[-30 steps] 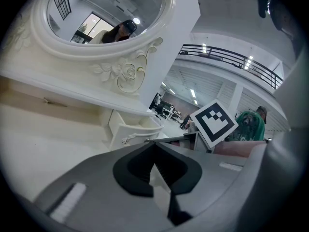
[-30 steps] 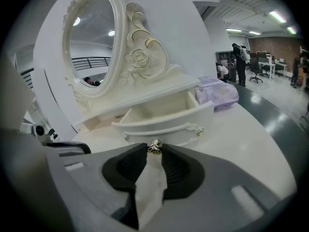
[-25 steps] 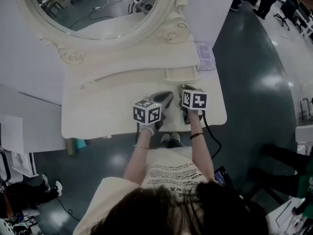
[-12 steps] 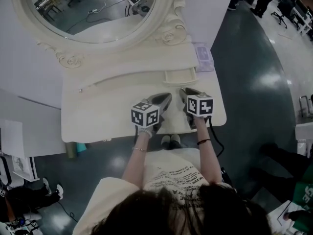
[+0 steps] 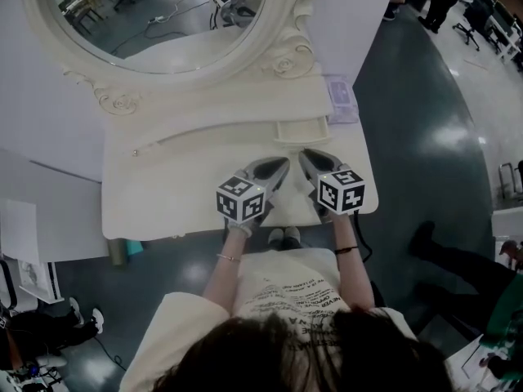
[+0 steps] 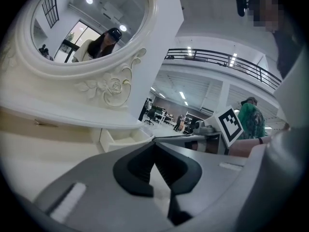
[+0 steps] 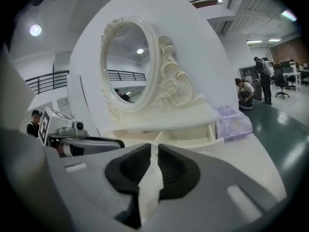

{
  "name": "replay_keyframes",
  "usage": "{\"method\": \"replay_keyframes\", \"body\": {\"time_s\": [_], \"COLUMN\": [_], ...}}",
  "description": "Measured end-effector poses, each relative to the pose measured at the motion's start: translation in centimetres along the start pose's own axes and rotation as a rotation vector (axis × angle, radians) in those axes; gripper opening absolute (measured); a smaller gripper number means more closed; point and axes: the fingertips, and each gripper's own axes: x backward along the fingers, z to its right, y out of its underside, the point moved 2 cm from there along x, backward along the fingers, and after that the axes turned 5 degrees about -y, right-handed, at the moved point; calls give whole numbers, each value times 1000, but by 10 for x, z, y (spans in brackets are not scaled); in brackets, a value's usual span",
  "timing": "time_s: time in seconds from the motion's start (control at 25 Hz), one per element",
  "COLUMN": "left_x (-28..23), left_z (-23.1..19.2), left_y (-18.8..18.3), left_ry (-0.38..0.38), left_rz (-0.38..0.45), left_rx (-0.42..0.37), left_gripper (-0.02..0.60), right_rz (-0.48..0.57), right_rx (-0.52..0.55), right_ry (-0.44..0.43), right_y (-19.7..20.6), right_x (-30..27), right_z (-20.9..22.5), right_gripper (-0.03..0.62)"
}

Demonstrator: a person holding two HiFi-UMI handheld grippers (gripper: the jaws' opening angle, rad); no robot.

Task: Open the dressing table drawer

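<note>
Cream-white dressing table (image 5: 163, 186), oval mirror (image 5: 155, 15) in a carved frame at the back. drawer (image 5: 302, 129) is the small one under the raised shelf, right of centre, and it stands open, slid out over the tabletop. Its front panel faces the person. Long axis runs left-right, parallel to the table's front edge; it's wider than it is deep. Right gripper view looks straight into it (image 7: 188, 132): cream bottom and side walls are all that show inside.

lavender box (image 5: 341, 96) sits on the tabletop just right of the drawer, lid on, contents not visible.

left gripper (image 5: 280, 163): above the tabletop, in front of the drawer, not touching it. Tips together, nothing in them (image 6: 154, 145).

right gripper (image 5: 306, 155): just beside the left one, aimed at the drawer, clear of it. Jaws closing, narrow gap left, nothing in it (image 7: 154, 146).
</note>
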Motion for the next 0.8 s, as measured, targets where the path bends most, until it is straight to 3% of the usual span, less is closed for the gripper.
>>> {"method": "replay_keyframes", "body": {"time_s": [0.4,0.8], "left_x": [11,15], "left_z": [12,18], "left_y": [-28,-39], "left_ry": [41,58], "left_rz": [104,139], "left_rx": [-79,-106], "left_gripper": [-3,-3], "right_rz": [146,239], "right_rx": [64,130], "right_ry": [-85,-161], "right_y": [-34,-54], "right_x": [15,24], "right_z": [-23,-39], "right_gripper": [3,3]}}
